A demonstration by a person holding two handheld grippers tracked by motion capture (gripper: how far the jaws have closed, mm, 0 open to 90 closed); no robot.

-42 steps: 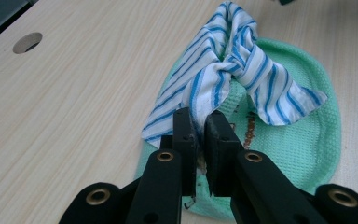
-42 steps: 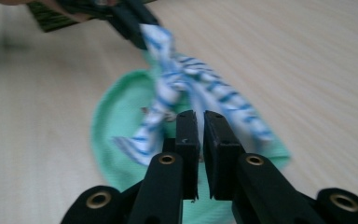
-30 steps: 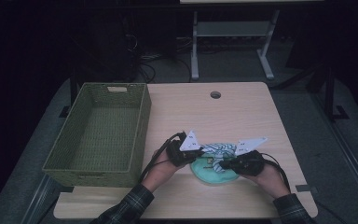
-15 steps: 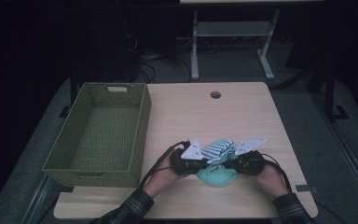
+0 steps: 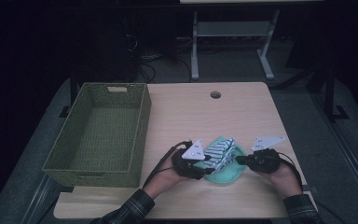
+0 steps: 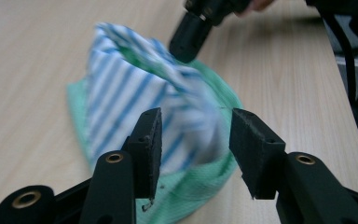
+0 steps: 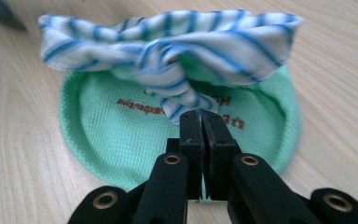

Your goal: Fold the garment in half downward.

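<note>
Table (image 5: pixel 205 112), with wicker basket (image 5: pixel 98 133) at 9 o'clock and open board toward 12. Green cloth (image 5: pixel 223 173) lies near the 6 o'clock edge, striped cloth (image 5: pixel 220 153) bunched on it. Right gripper (image 5: pixel 239 160) is clamped on a striped corner (jaws pressed together); left gripper (image 5: pixel 204 164) stands spread around the bundle. Risk: pulling may drag the green cloth off the near edge.

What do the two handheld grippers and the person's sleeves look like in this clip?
Both the left gripper and the right gripper are black, with brass-coloured rivets on flat-padded jaws. Each carries a pale grey three-cornered plate on top and trails a black cable. The sleeves are dark plaid.
</note>
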